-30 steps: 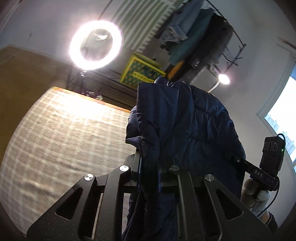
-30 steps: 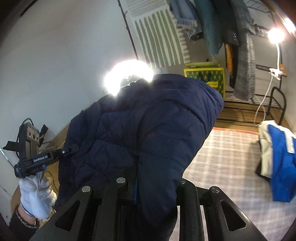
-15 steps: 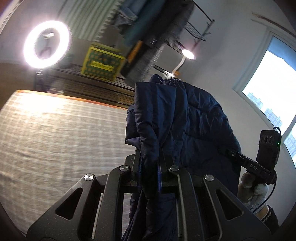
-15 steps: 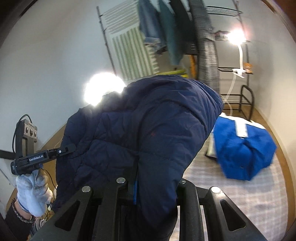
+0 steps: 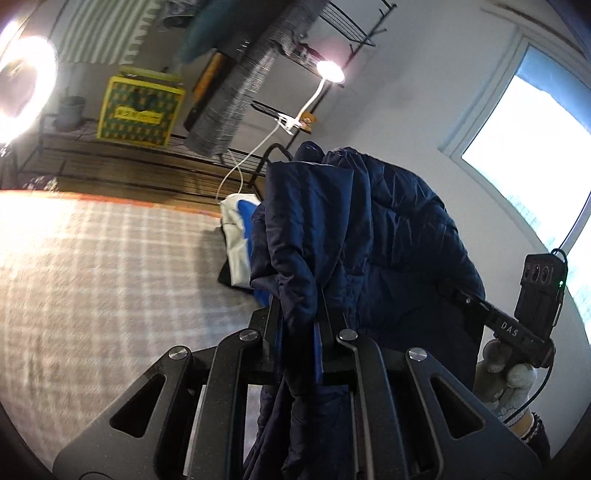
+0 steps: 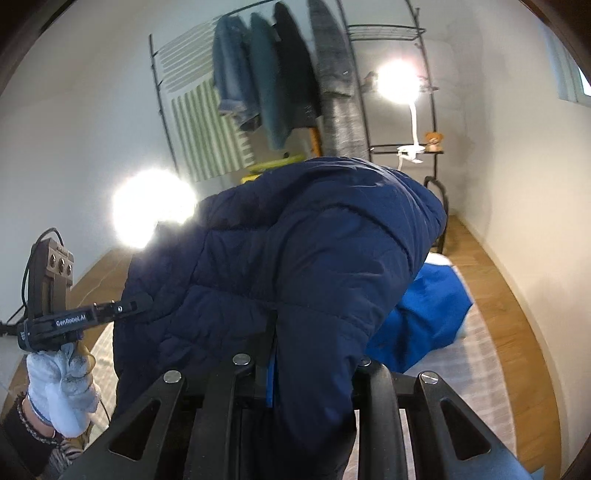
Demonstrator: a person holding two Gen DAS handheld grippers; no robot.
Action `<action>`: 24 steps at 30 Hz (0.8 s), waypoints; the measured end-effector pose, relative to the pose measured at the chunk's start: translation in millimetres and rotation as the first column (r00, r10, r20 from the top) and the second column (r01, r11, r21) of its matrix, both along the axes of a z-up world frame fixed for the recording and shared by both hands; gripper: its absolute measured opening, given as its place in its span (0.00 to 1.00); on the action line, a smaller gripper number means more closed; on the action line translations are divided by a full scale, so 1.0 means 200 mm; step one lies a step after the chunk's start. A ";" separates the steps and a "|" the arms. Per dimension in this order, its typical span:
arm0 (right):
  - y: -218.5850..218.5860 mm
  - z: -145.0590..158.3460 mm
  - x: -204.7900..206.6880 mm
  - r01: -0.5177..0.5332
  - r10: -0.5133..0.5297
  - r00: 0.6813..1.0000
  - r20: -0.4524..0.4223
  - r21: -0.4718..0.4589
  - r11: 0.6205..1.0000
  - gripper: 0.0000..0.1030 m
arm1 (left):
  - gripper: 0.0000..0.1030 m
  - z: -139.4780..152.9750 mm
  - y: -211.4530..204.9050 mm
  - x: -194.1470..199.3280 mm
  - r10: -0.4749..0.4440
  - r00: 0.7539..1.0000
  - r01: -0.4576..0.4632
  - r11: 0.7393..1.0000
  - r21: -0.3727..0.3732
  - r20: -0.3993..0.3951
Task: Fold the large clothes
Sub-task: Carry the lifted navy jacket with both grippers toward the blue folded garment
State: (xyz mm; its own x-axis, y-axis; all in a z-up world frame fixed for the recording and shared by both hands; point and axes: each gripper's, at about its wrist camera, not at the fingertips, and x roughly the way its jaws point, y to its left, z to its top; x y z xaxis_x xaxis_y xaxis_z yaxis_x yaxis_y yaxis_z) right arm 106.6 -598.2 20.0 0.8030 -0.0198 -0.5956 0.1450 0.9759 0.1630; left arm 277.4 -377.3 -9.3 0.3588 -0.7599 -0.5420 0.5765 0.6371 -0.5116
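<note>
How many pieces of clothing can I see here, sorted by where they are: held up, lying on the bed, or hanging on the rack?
Held up by both grippers: 1, the navy puffer jacket
Lying on the checked bed cover: 1, the blue and white garment
Hanging on the rack: 4 that I can make out
Total: 6

ring light (image 5: pixel 23 79), yellow box (image 5: pixel 139 110), clamp lamp (image 5: pixel 330 71), clothes rack (image 6: pixel 391 37)

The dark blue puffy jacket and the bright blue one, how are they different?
The navy jacket is held up in the air, pinched by both grippers; the bright blue jacket lies on the checked mat. Navy is one dark colour; the bright one has white parts. Both are big jackets.
</note>
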 end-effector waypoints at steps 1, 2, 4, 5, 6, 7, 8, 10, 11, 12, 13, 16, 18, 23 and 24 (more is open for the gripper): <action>-0.05 0.00 0.01 0.010 -0.010 1.000 0.007 0.008 1.000 0.19 | 0.09 0.01 -0.06 0.02 -0.008 1.000 0.007 1.000 0.007 0.005; -0.10 0.00 0.03 0.021 -0.021 1.000 0.010 0.012 1.000 0.19 | 0.09 0.01 -0.10 0.04 -0.013 1.000 0.013 1.000 0.010 0.011; -0.19 0.00 0.06 0.041 -0.041 0.999 0.011 0.008 0.999 0.19 | 0.09 0.03 -0.21 0.08 -0.020 0.999 0.019 1.000 0.010 0.031; -0.23 0.01 0.08 0.048 -0.048 0.999 0.011 0.001 0.999 0.19 | 0.09 0.04 -0.25 0.10 -0.022 0.999 0.022 1.000 0.010 0.040; -0.26 0.01 0.08 0.052 -0.052 0.999 0.012 -0.007 0.999 0.19 | 0.09 0.05 -0.30 0.13 -0.025 0.999 0.024 1.000 0.011 0.047; -0.30 0.02 0.10 0.056 -0.056 0.998 0.015 -0.019 0.998 0.19 | 0.09 0.05 -0.35 0.15 -0.029 0.998 0.028 1.000 0.013 0.051; -0.34 0.03 0.13 0.061 -0.060 0.998 0.020 -0.032 0.998 0.19 | 0.09 0.05 -0.40 0.18 -0.033 0.998 0.032 0.999 0.015 0.054; -0.39 0.04 0.16 0.067 -0.066 0.997 0.029 -0.053 0.996 0.19 | 0.09 0.04 -0.48 0.23 -0.038 0.998 0.037 0.999 0.016 0.057; -0.42 0.05 0.18 0.070 -0.068 0.997 0.032 -0.062 0.996 0.19 | 0.09 0.03 -0.51 0.26 -0.038 0.998 0.038 0.999 0.016 0.058; -0.46 0.05 0.21 0.074 -0.071 0.997 0.037 -0.072 0.995 0.19 | 0.09 0.02 -0.56 0.30 -0.039 0.998 0.038 0.999 0.016 0.059; -0.49 0.06 0.24 0.078 -0.076 0.996 0.040 -0.077 0.994 0.19 | 0.09 0.02 -0.60 0.34 -0.038 0.998 0.037 0.999 0.016 0.059; -0.59 0.06 0.33 0.100 -0.096 0.994 0.050 -0.085 0.991 0.19 | 0.09 -0.01 -0.72 0.45 -0.038 0.997 0.037 0.999 0.021 0.060; -0.64 0.05 0.40 0.113 -0.109 0.993 0.050 -0.091 0.989 0.19 | 0.09 -0.03 -0.79 0.51 -0.035 0.997 0.034 0.999 0.023 0.068; -0.73 -0.01 0.60 0.114 -0.110 0.993 0.036 -0.161 0.980 0.19 | 0.09 -0.14 -0.93 0.70 -0.017 0.998 0.015 1.000 0.020 0.063; -0.75 -0.02 0.64 0.113 -0.109 0.993 0.033 -0.175 0.978 0.19 | 0.09 -0.17 -0.96 0.74 -0.010 0.998 0.009 1.000 0.018 0.055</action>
